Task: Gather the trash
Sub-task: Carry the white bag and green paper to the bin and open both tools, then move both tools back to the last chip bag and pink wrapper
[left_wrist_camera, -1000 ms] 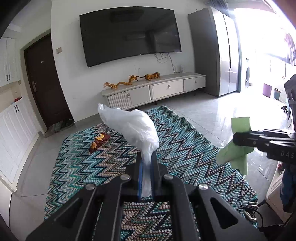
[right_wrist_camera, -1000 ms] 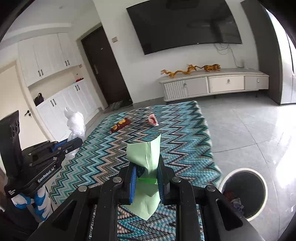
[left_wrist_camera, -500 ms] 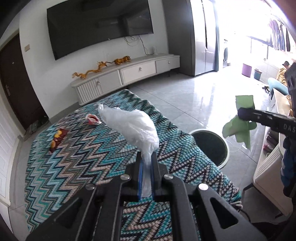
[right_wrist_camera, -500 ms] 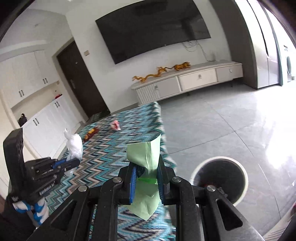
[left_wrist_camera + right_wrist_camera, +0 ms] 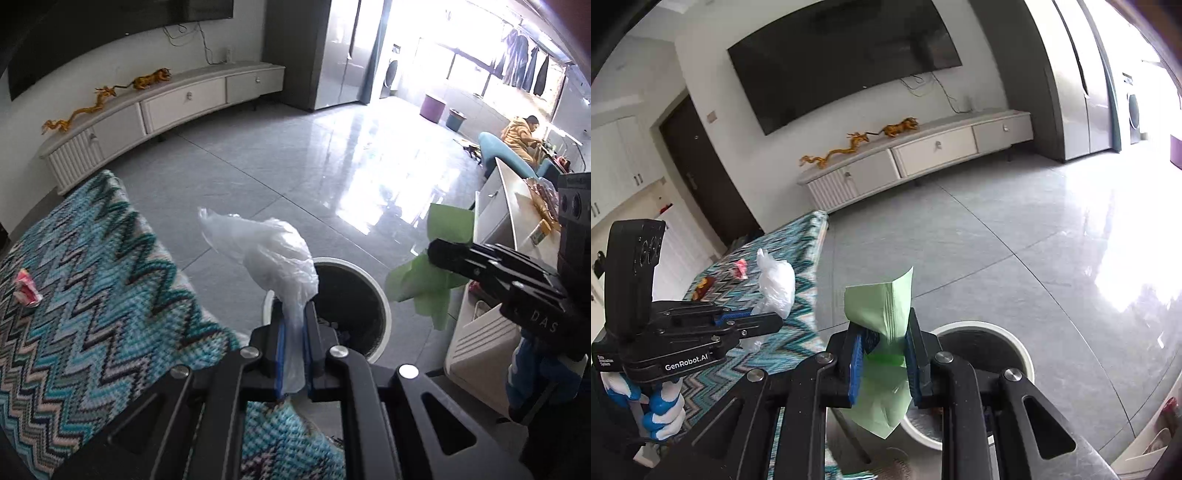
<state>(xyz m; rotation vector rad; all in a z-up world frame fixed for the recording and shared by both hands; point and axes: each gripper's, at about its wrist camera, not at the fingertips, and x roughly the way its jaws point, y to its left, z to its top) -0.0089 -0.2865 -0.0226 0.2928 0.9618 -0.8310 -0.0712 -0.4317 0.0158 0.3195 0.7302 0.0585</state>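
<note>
My left gripper point(image 5: 294, 314) is shut on a crumpled clear plastic bag point(image 5: 266, 251), held just before the white-rimmed round trash bin point(image 5: 382, 295) on the floor. My right gripper point(image 5: 884, 332) is shut on a folded green paper point(image 5: 882, 306), held above the near edge of the same bin point(image 5: 1023, 354). The right gripper with the green paper point(image 5: 436, 273) shows at the right of the left wrist view. The left gripper with the bag point(image 5: 775, 280) shows at the left of the right wrist view. Trash lies at the bin's bottom.
A zigzag-patterned cloth point(image 5: 85, 280) covers the table on the left, with a red-white wrapper point(image 5: 26, 288) and a dark snack wrapper point(image 5: 703, 284) on it. A white stand point(image 5: 480, 339) is right of the bin. A TV cabinet point(image 5: 923, 155) lines the far wall.
Both grippers have swung right, away from the table and toward the bin, carrying the bag and the green paper. The bin is now close under both.
</note>
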